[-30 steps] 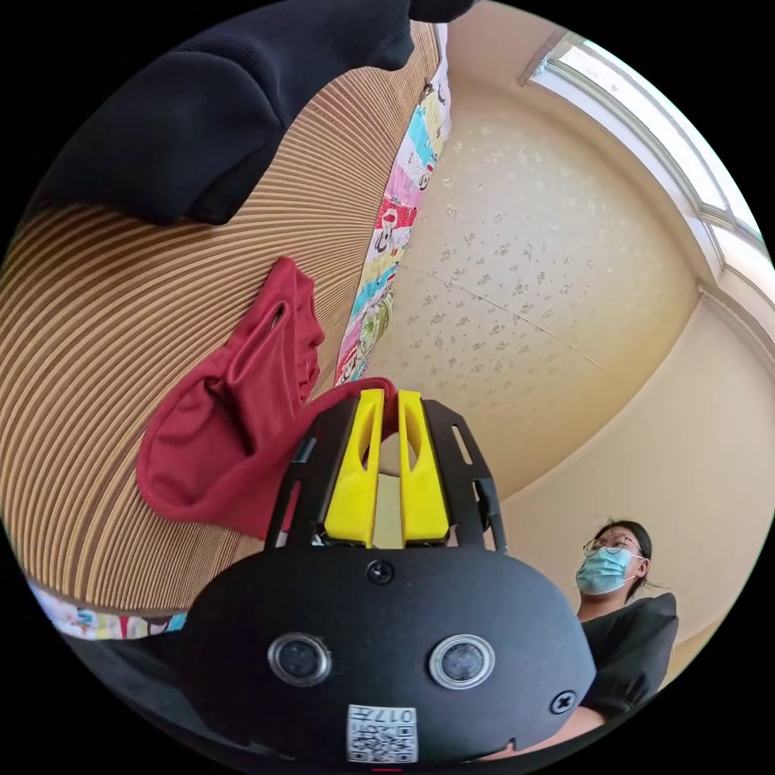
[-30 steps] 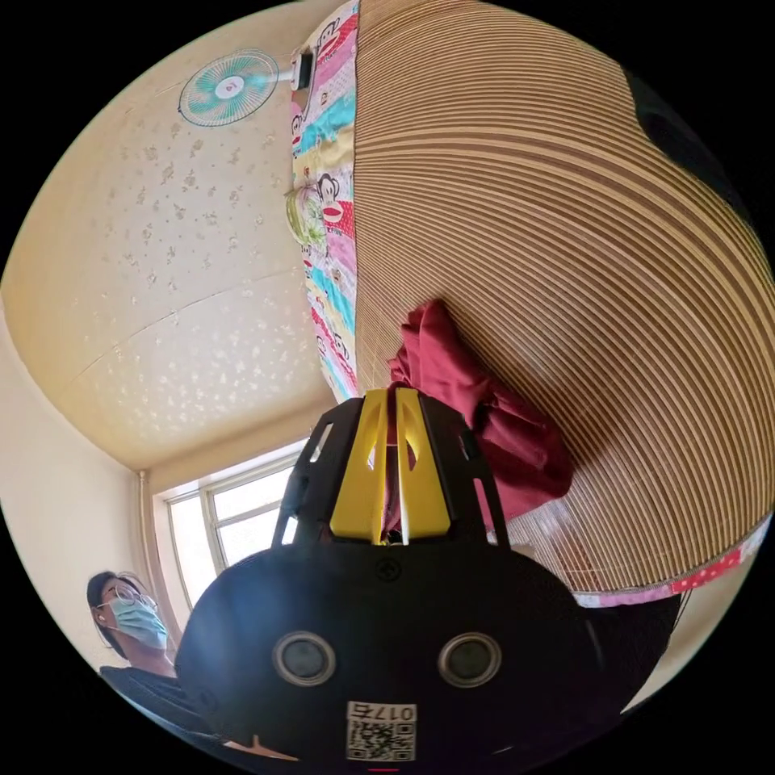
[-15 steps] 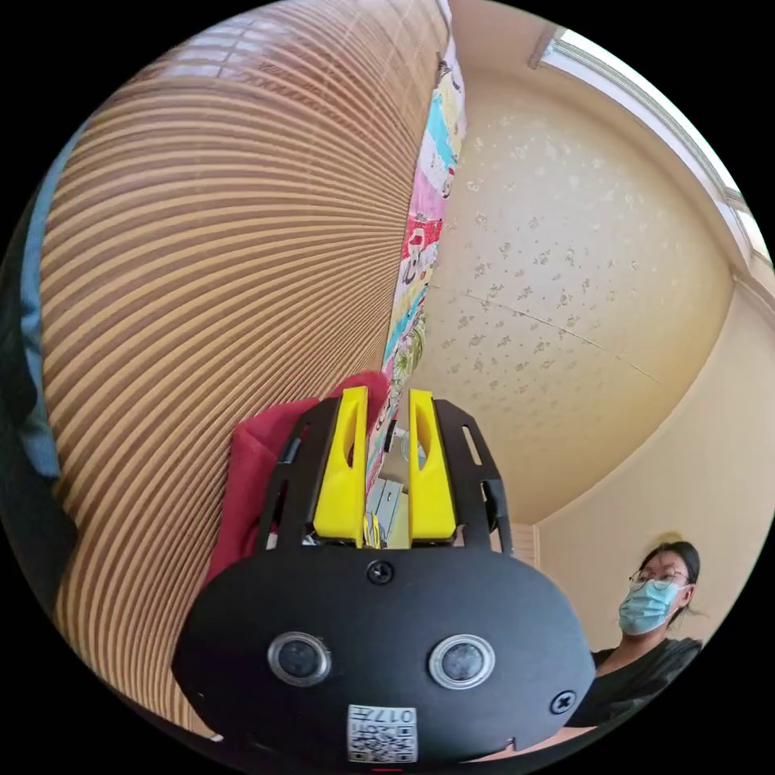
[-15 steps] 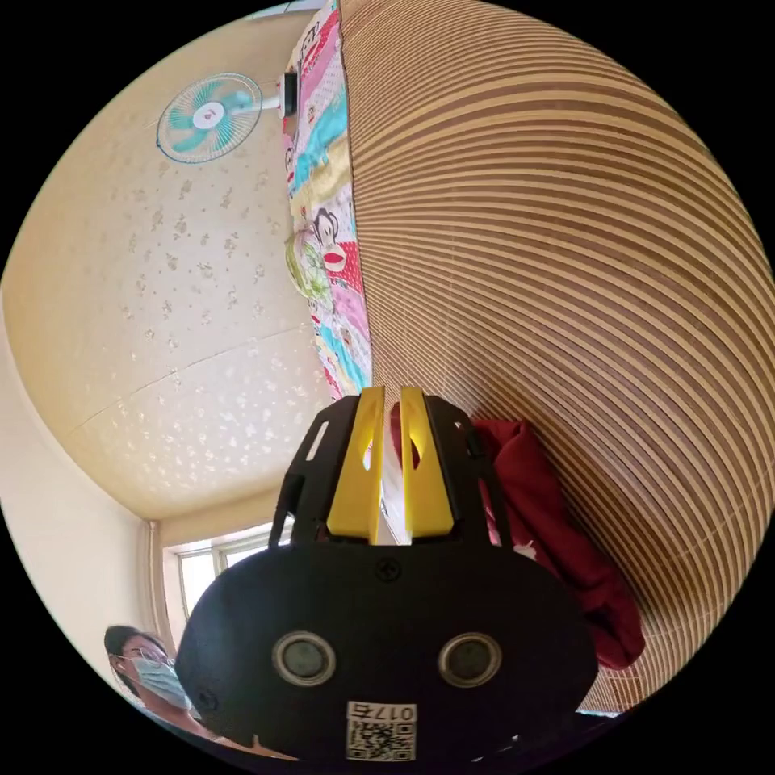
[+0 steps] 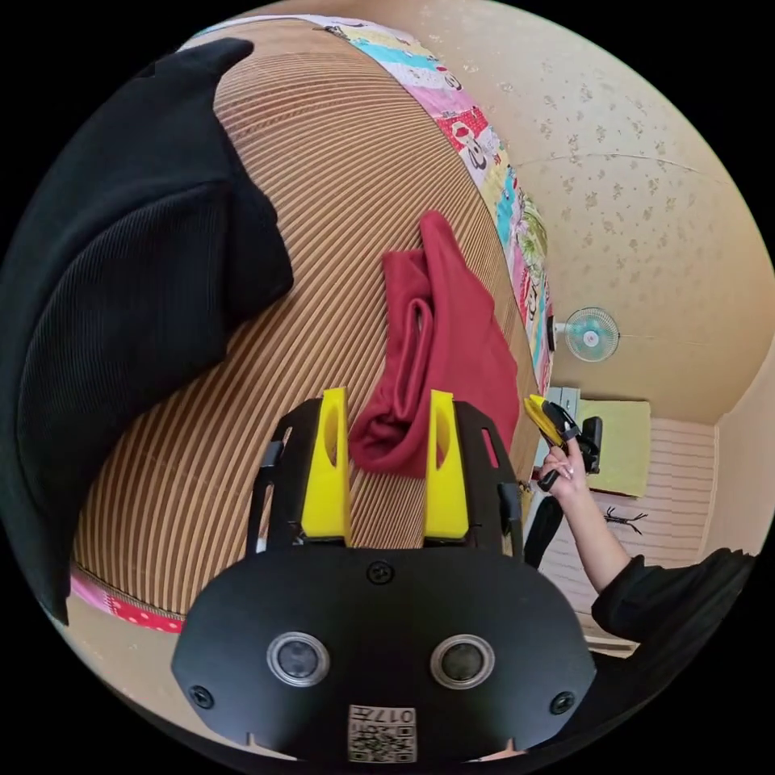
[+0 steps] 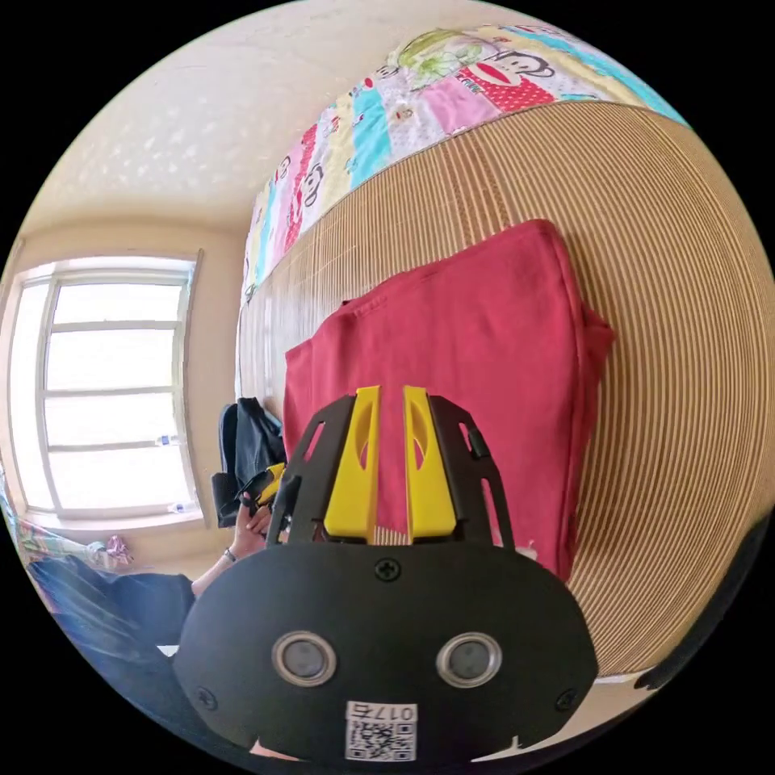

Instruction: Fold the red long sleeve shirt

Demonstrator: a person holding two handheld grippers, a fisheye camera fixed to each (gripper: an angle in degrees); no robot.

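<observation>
Lying folded on the striped bamboo mat (image 6: 694,339): the red long sleeve shirt (image 6: 476,363), a neat rectangle in the right gripper view, a bunched edge-on bundle (image 5: 440,347) in the left gripper view. Hovering just short of it, the left gripper (image 5: 386,404), jaws spread wide, holding nothing. Hanging above the shirt's near edge, the right gripper (image 6: 390,400), jaws nearly together with a narrow gap, gripping no cloth. Resting on the mat beside the shirt, a black garment (image 5: 121,323)
</observation>
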